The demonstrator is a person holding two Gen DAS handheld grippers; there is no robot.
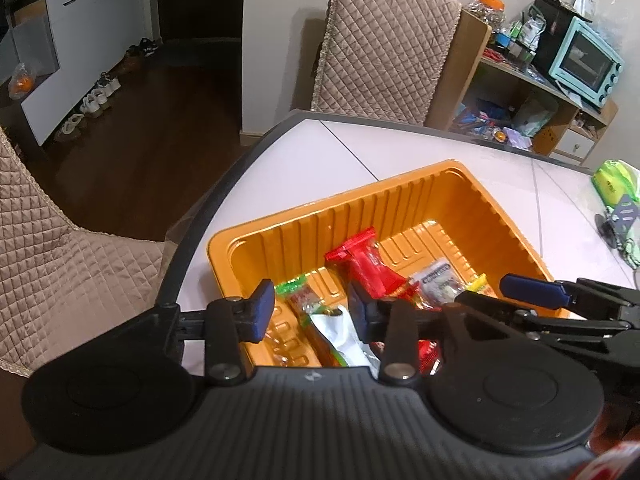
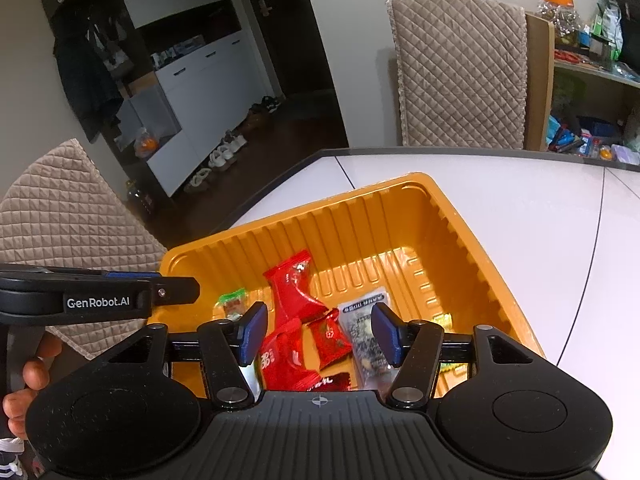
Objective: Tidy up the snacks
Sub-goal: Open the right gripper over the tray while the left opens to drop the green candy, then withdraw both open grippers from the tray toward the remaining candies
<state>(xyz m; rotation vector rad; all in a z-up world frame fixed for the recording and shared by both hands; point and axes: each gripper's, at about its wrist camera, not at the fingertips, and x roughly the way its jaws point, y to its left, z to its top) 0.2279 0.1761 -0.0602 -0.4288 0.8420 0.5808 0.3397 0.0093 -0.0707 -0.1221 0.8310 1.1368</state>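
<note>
An orange ribbed tray point(image 1: 400, 186) point(image 2: 320, 204) sits on the white table and holds several snack packets. In the left wrist view my left gripper point(image 1: 311, 312) hangs open over the tray's near left part. A green-topped packet point(image 1: 298, 294) with a white end lies below the gap, clear of both pads. A long red packet point(image 1: 368, 264) and a silver packet point(image 1: 438, 280) lie further in. My right gripper point(image 2: 319, 332) is open above red packets point(image 2: 292, 284) and a grey packet point(image 2: 366, 332), with nothing held. Each gripper shows at the edge of the other's view.
Quilted beige chairs point(image 1: 384, 40) point(image 2: 60, 220) stand at the table's far side and left corner. A green pack point(image 1: 612, 184) lies on the table to the right. A cluttered shelf with a mint oven point(image 1: 584, 64) stands behind. A hand point(image 2: 32, 372) grips the left tool.
</note>
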